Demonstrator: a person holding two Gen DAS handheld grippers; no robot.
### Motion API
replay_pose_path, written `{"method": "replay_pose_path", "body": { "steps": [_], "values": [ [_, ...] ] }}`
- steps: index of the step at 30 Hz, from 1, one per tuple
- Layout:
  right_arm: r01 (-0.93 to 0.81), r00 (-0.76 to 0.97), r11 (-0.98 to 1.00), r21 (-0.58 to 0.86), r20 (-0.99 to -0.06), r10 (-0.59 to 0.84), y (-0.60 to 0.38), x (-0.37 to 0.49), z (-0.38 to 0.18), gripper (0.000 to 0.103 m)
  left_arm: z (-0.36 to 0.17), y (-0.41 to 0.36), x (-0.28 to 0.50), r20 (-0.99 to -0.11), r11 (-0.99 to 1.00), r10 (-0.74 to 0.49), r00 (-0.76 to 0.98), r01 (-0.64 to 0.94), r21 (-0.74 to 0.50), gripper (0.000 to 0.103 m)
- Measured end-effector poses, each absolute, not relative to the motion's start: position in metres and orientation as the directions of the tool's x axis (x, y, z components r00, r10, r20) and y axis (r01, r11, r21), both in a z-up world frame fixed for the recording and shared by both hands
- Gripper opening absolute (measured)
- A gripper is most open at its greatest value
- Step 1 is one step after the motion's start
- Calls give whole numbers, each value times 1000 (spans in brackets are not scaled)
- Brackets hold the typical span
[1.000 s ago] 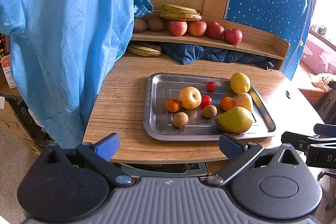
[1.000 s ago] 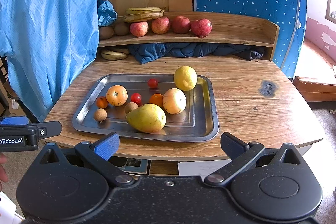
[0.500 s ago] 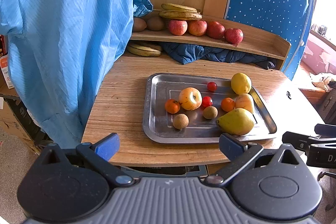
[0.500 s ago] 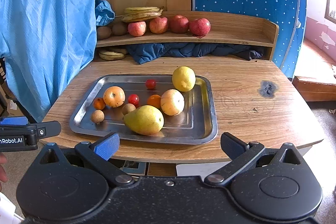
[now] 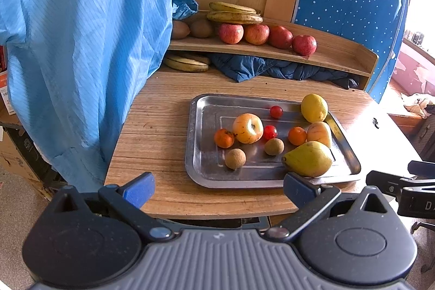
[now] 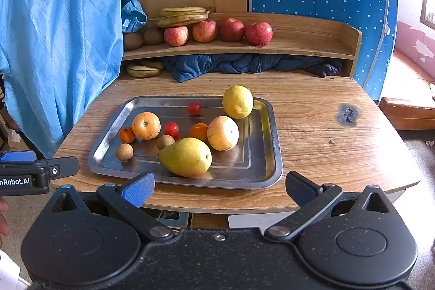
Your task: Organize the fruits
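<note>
Both wide-open, empty claws, the left gripper [image 5: 217,188] and right gripper [image 6: 217,186], might bump the round pear [image 6: 186,156], making it roll off the tray [image 6: 266,167].

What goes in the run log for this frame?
phase: approach | left hand-held gripper: open, empty | right hand-held gripper: open, empty | tray: fruit untouched | pear nearest

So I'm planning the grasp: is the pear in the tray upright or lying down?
Lying down. The pear rests on its side in the tray, narrow end pointing left in the right wrist view.
</note>
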State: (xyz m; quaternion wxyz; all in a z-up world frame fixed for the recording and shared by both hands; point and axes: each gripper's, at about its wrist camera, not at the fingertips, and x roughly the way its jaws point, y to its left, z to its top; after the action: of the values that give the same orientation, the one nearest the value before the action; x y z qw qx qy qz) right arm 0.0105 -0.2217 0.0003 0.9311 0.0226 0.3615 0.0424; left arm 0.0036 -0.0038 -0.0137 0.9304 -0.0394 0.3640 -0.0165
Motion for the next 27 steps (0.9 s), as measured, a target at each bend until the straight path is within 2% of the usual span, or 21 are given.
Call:
{"method": "replay_pose_path", "body": {
  "steps": [27],
  "values": [
    [-59,734,996,72,-673,92,-222,12,0,102,-16,-5,10,-681,996,-62,729,3,-88,102]
  ]
}}
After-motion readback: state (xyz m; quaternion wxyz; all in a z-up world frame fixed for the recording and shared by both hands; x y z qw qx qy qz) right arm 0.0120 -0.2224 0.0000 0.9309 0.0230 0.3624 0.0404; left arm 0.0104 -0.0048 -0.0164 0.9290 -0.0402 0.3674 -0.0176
